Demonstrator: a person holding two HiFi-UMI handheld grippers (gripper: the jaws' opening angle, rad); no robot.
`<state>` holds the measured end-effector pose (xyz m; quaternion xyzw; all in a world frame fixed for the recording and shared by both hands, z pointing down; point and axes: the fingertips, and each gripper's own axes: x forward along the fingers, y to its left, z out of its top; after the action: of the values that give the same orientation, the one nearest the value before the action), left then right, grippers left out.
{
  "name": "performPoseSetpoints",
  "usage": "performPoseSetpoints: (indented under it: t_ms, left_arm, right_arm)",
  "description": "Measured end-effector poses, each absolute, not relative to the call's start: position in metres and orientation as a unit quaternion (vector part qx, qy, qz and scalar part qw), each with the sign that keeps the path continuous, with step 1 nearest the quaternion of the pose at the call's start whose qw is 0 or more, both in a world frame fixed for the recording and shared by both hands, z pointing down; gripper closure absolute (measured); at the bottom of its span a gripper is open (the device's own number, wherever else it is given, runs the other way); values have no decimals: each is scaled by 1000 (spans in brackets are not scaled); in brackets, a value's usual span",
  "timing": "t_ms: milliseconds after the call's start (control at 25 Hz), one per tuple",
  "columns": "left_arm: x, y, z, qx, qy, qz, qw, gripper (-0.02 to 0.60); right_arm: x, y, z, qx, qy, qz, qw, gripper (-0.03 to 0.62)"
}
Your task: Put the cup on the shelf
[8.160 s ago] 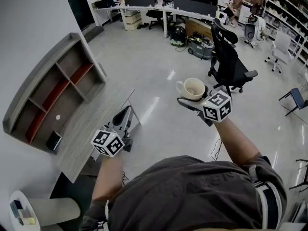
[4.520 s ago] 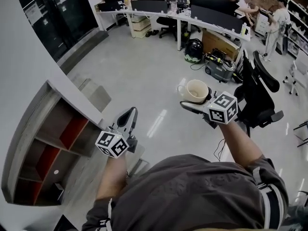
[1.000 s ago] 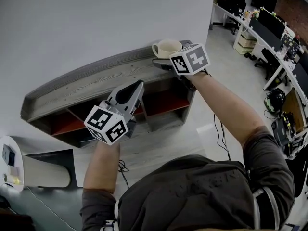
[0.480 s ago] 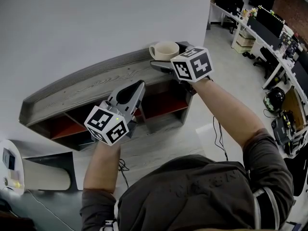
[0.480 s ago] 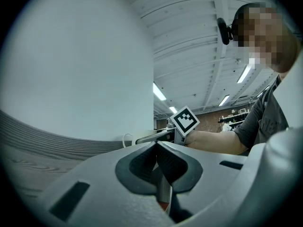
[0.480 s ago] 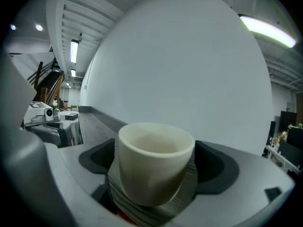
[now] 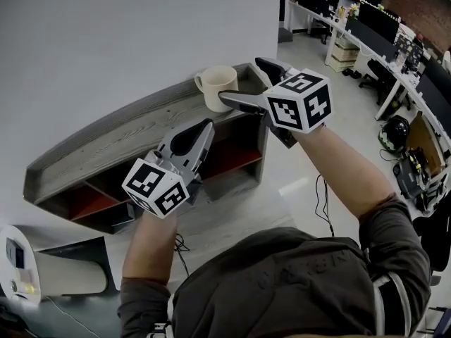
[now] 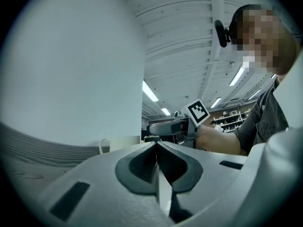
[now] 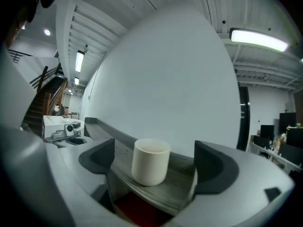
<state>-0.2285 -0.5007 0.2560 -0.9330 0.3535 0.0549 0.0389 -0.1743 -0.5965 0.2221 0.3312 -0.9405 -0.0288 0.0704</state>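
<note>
A: Nearest to you is your left gripper (image 7: 199, 129). Its jaws are pressed together with nothing in them, and it hangs low in front of the open compartments. It has no part in this.

B: Agreed. Your right gripper (image 7: 241, 78) is the one that matters. It is higher, level with the top board, and its jaws have just been opening. They now stand wide and the pads touch nothing.

A: The cup (image 7: 217, 86) is straight ahead of that gap, just past the jaw tips. In the right gripper view it stands centred between the two jaws, clear of both.

B: It is upright, mouth up, on the top of the shelf (image 7: 127, 136) near the right-hand end. Its handle points away from your right gripper, towards the left.

A: So to my eye the placing is done, and what remains is getting out cleanly.

B: The cup lies dead ahead on the line of the jaws. Draw your right hand straight back along that line. A sideways drift would bring one jaw against the cup's wall, and it is close to the front edge.

A: Behind it there is only the plain white wall (image 7: 106, 41).
</note>
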Motion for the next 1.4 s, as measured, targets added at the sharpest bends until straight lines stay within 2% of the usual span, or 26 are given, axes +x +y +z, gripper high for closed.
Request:
performPoseSetpoints:
  t_ms: [280, 760, 920, 1280, 1400]
  left_arm:
    - [-151, -504, 257, -958, 279, 54, 37, 580]
    - [37, -485, 274, -988, 142, 55, 23, 580]
    - [108, -465, 291, -993, 103, 52, 13, 580]
    - [229, -412, 341, -997, 59, 41, -15, 580]
    - [255, -394, 361, -998, 52, 35, -22, 580]
  right_arm:
    - [-65, -590, 225, 401, -915, -14, 52, 91]
    - [164, -510, 246, 533, -845, 5, 42, 250]
    - [243, -469, 272, 568, -822, 18, 47, 327]
    - [371, -372, 336, 615, -786, 40, 48, 584]
    - [393, -346, 357, 617, -784, 45, 47, 603]
